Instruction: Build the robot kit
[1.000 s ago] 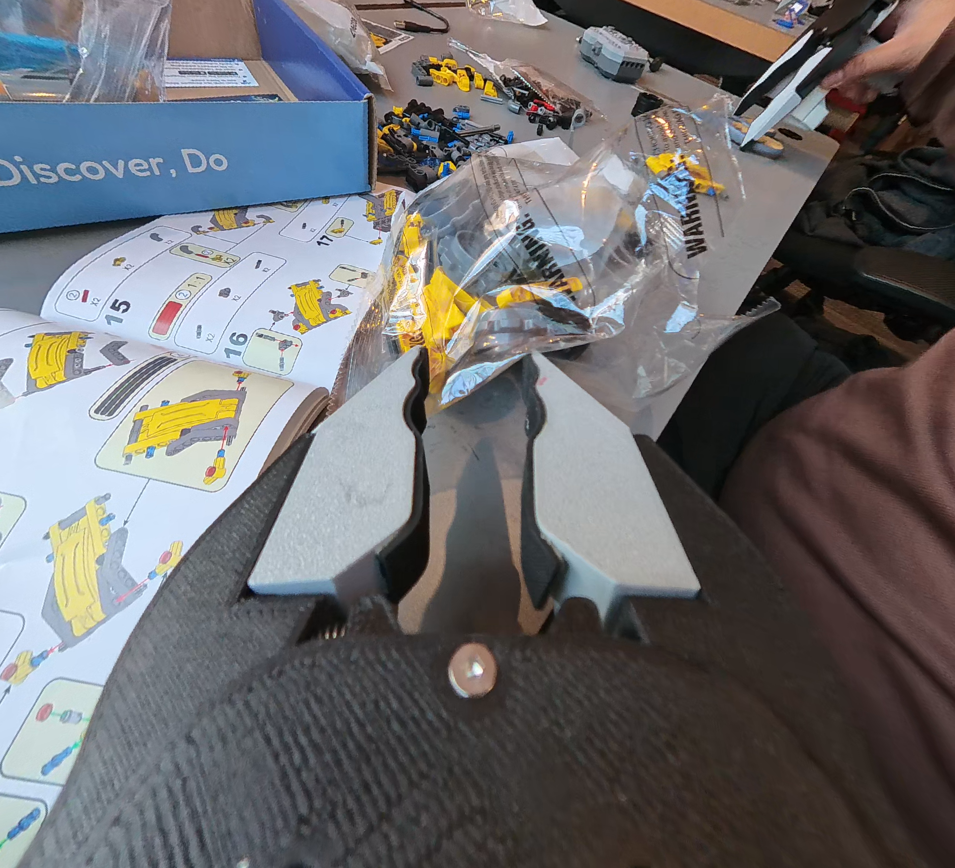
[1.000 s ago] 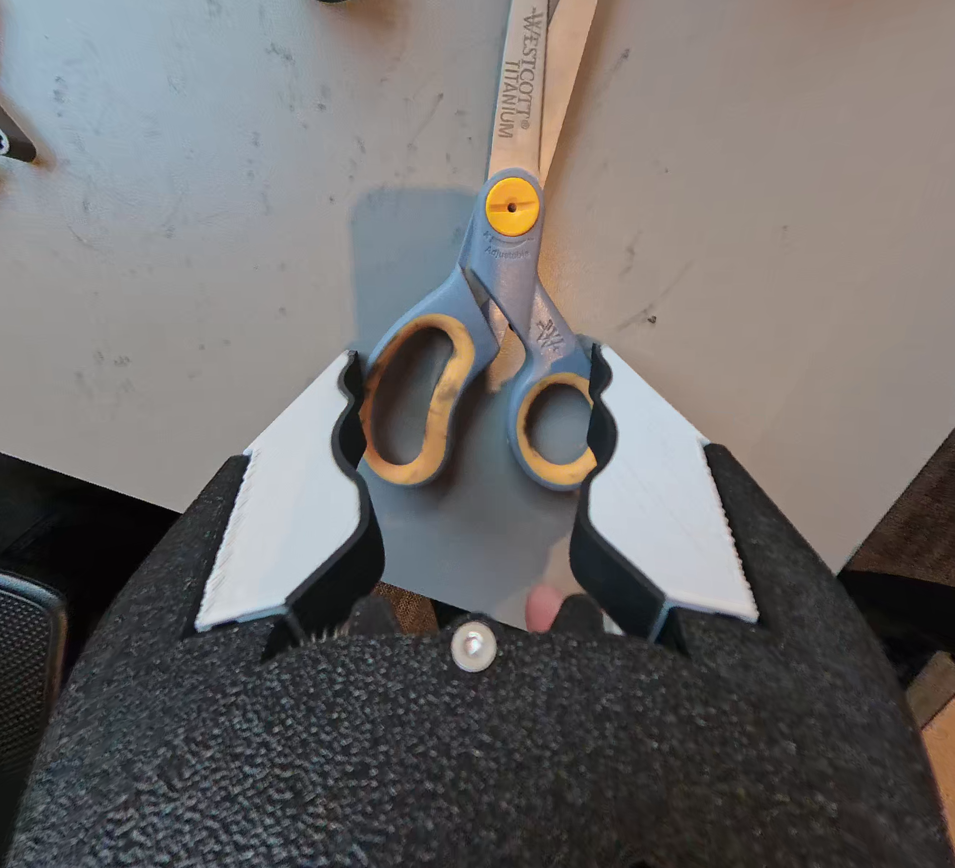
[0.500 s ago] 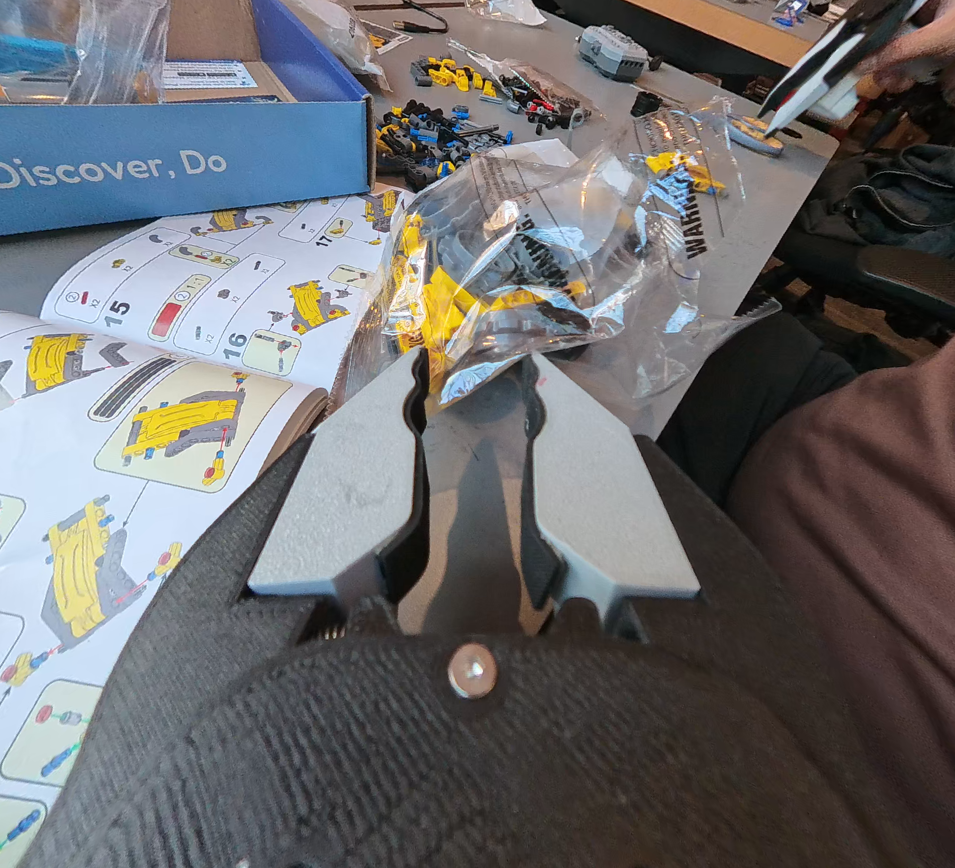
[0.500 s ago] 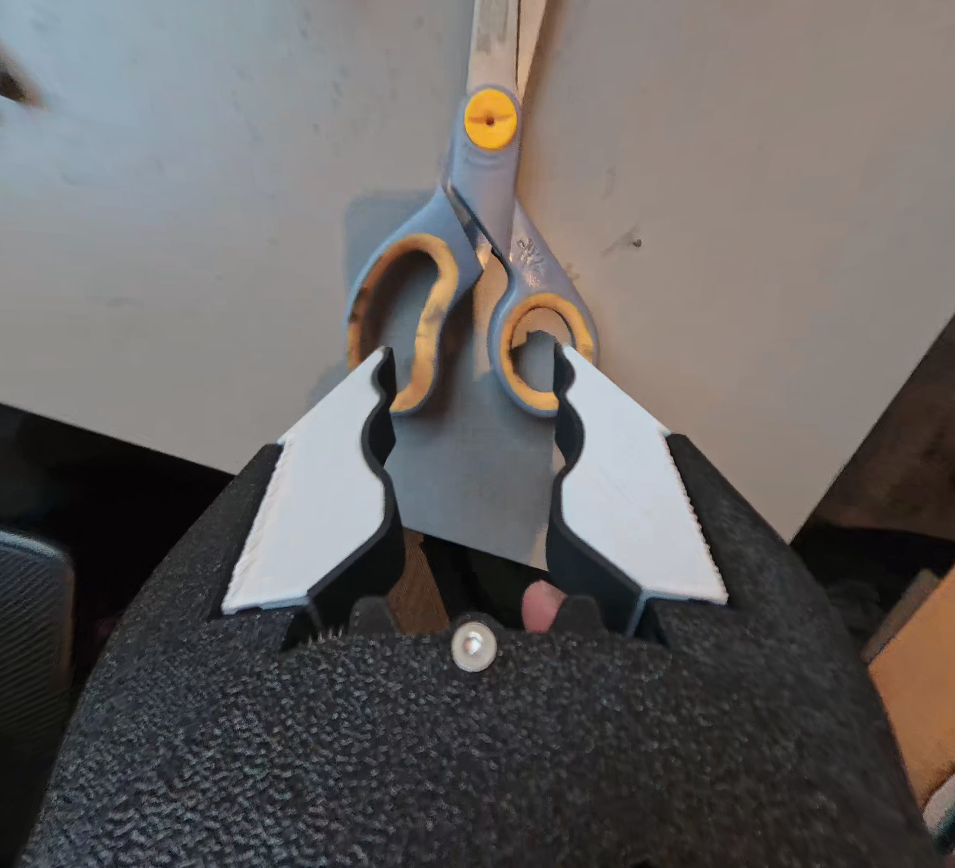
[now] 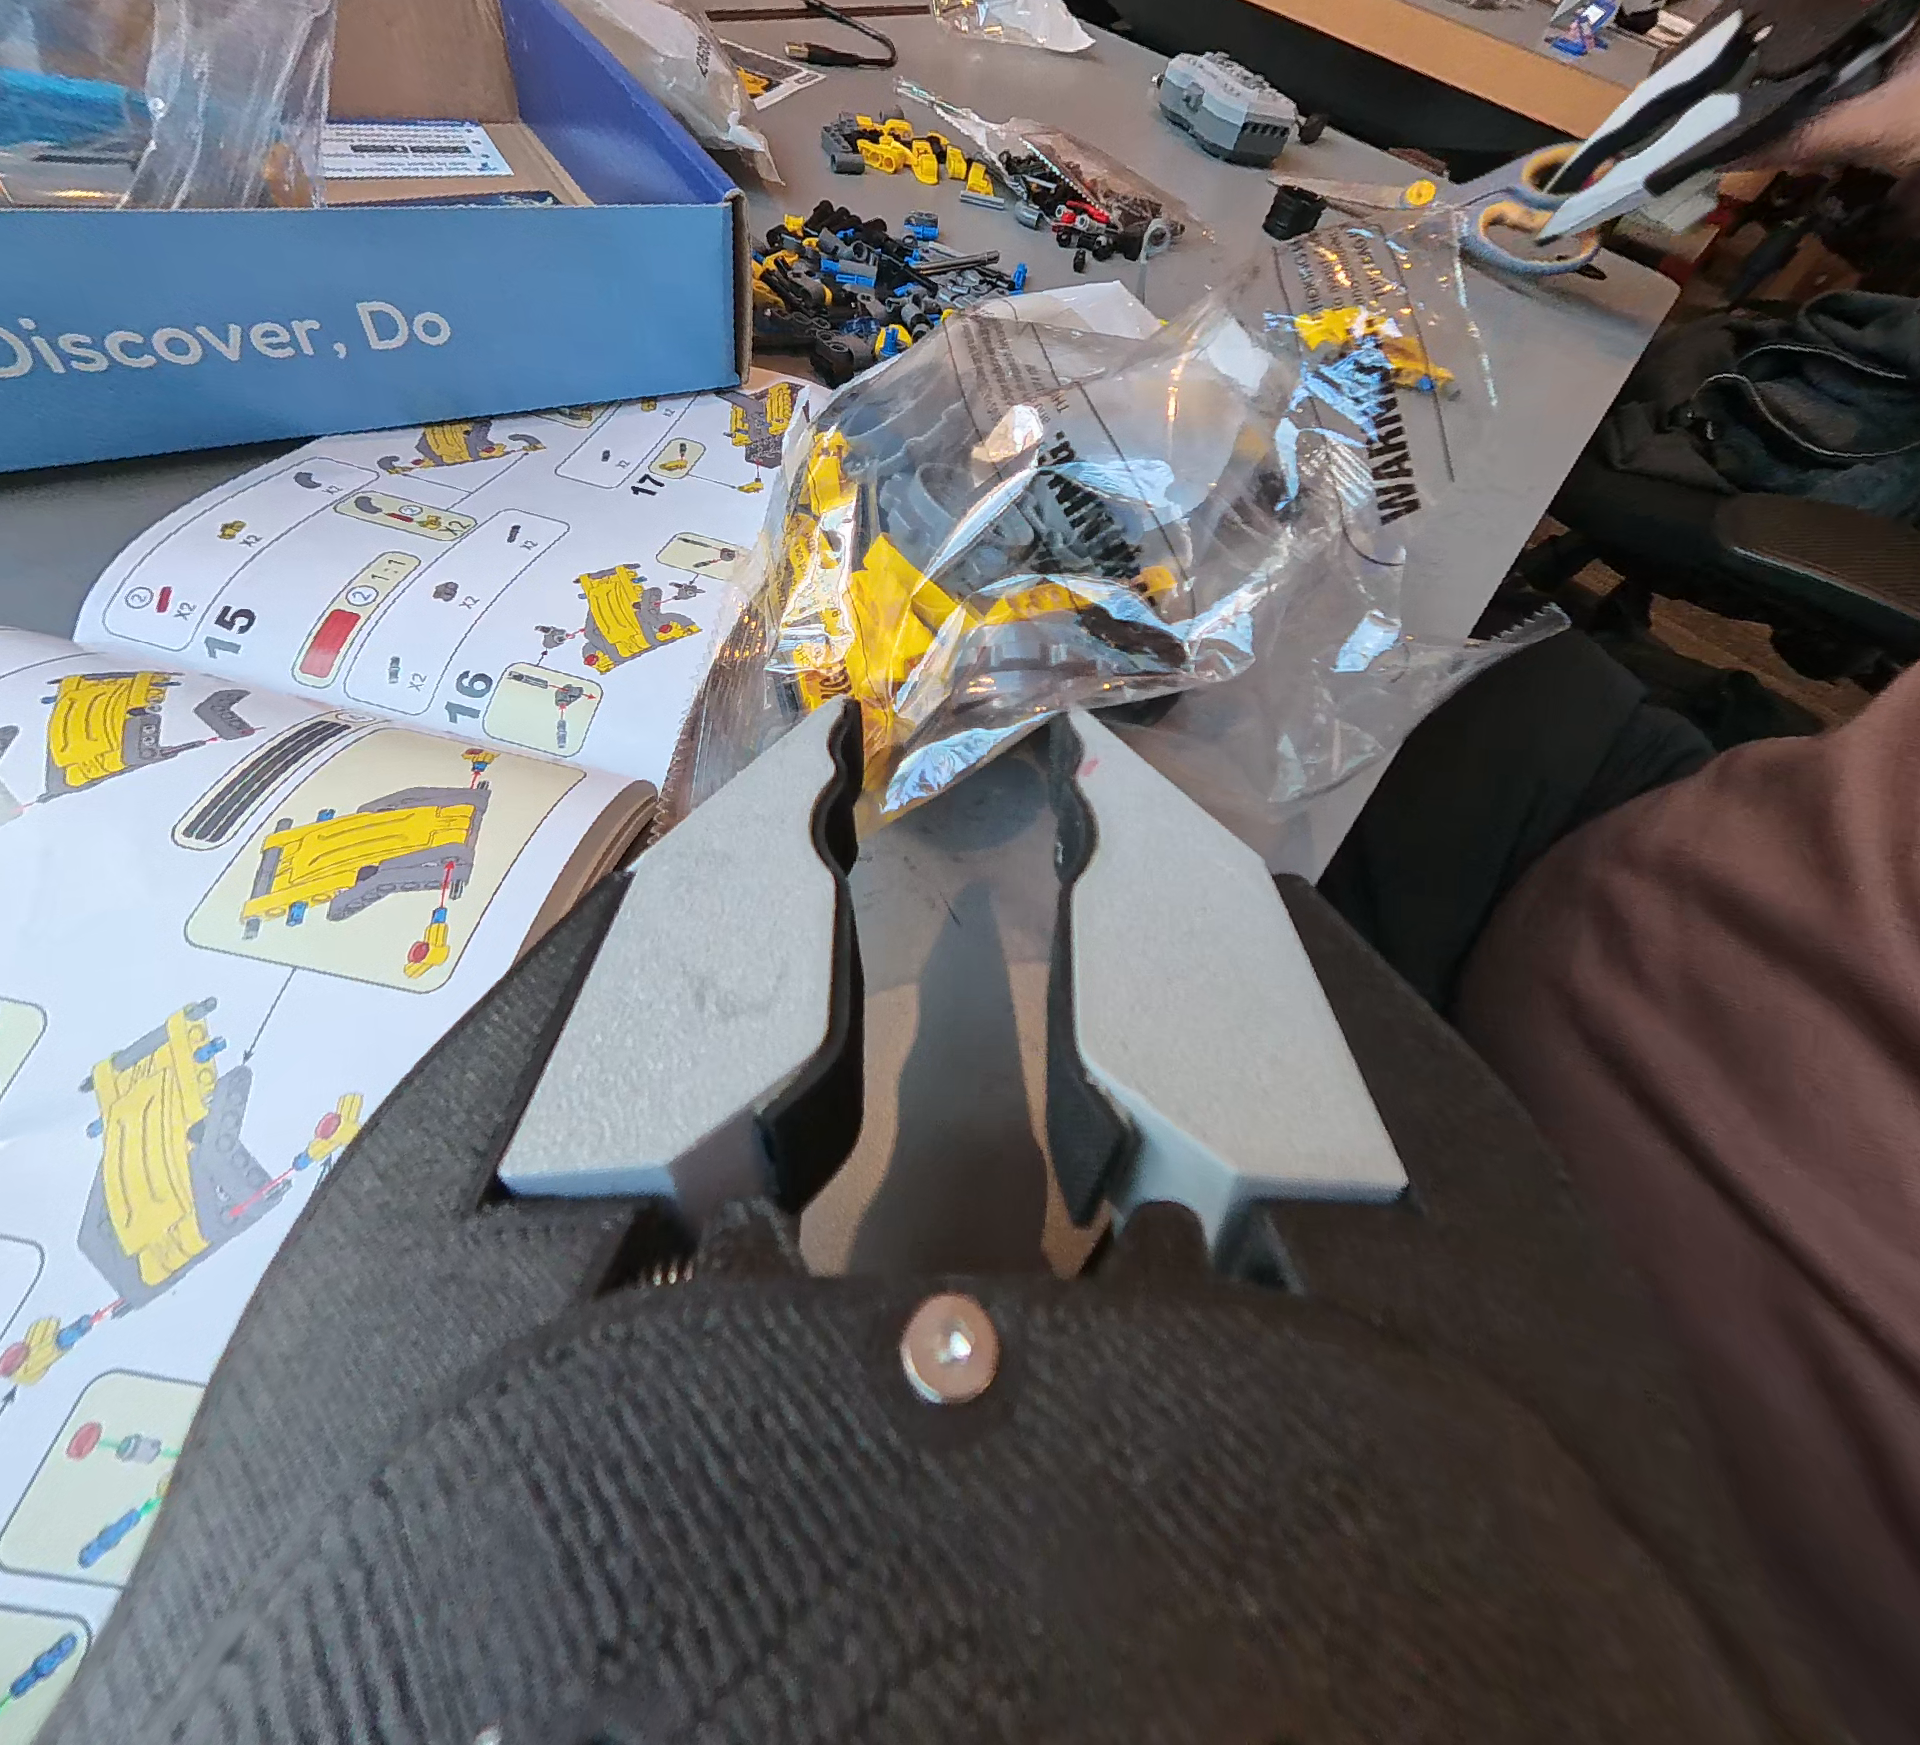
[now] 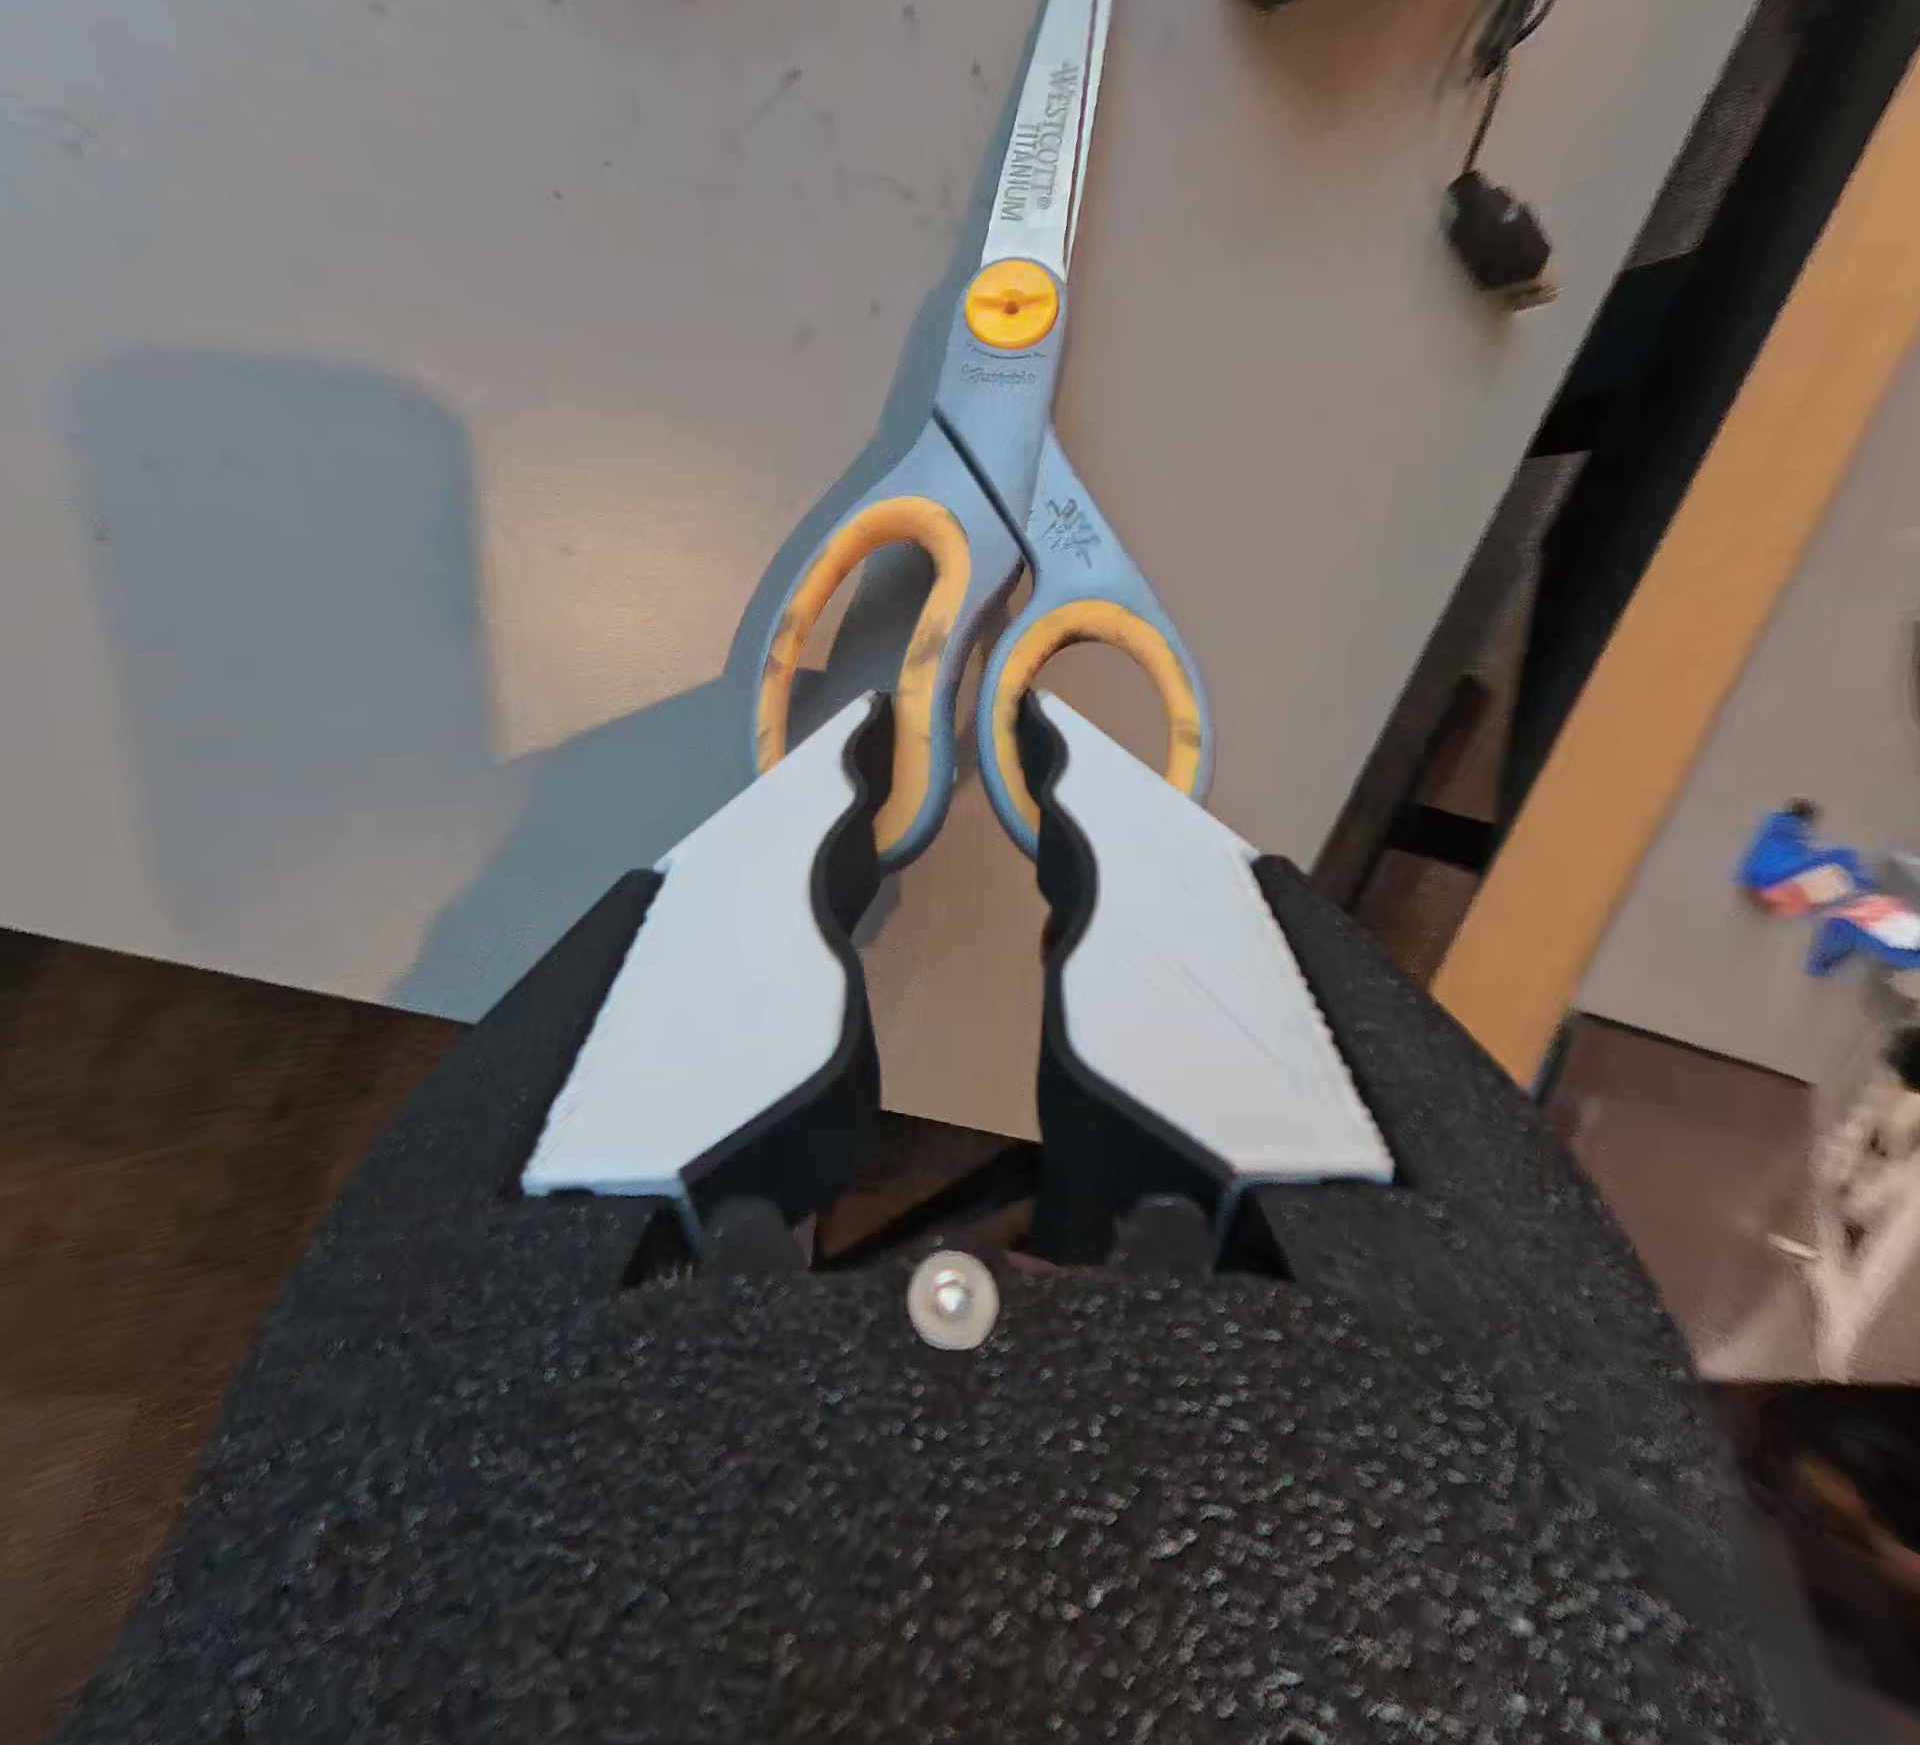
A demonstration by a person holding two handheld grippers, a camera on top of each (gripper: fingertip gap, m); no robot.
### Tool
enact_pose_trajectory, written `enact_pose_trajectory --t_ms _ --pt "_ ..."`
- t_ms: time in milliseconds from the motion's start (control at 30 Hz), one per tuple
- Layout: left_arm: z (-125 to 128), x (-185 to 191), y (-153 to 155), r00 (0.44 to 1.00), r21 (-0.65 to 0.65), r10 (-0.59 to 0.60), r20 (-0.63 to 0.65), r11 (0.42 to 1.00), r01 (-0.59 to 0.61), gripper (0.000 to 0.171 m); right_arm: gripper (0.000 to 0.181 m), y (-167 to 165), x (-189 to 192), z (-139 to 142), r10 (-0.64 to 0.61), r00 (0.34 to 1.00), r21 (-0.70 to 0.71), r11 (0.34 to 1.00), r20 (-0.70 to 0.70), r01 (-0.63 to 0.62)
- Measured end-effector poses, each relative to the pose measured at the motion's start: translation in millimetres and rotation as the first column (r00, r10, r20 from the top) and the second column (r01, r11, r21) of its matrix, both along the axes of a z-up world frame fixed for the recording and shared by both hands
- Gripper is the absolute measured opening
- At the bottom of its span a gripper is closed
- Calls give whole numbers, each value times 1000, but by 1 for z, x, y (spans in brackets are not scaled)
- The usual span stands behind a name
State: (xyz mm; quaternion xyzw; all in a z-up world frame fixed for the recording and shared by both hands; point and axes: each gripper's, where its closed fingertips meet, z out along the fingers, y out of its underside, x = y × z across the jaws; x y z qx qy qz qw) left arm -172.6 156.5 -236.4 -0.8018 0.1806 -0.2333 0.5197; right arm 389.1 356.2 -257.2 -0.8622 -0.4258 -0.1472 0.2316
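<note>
The left gripper [image 5: 951, 739] pinched a clear bag of yellow and grey parts [image 5: 1049, 542] beside the open instruction booklet [image 5: 343, 760]. The right gripper [image 6: 956, 708] clamped the scissors [image 6: 1023, 469] by their handle loops above the worktop [image 6: 416, 137].

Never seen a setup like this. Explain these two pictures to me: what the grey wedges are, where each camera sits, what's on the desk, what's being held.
The grey wedges are the two fingers of hand-held grippers; a person holds one in each hand, and a camera on each looks forward along its fingers.

Left view: the left gripper has the edge of a clear bag of yellow and grey building pieces between its fingers. Around it on the grey desk lie an open instruction booklet, a blue cardboard box and loose small pieces.

Right view: the right gripper is shut on the handle loops of the scissors, blades closed and pointing away.
</note>
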Motion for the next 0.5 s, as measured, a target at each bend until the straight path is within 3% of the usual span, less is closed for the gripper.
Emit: enact_pose_trajectory --t_ms 67,200,500 --pt "0 0 0 1000 2 1 -3 1000 -1 33 24 6 -4 9 26 997 60 998 70 -30" --pt "0 0 0 1000 5 3 -6 1000 -3 33 24 19 -24 35 63 995 149 986 76 -73" --pt "0 0 0 1000 6 1 -6 1000 -1 32 21 38 -59 82 154 976 192 964 152 -182"
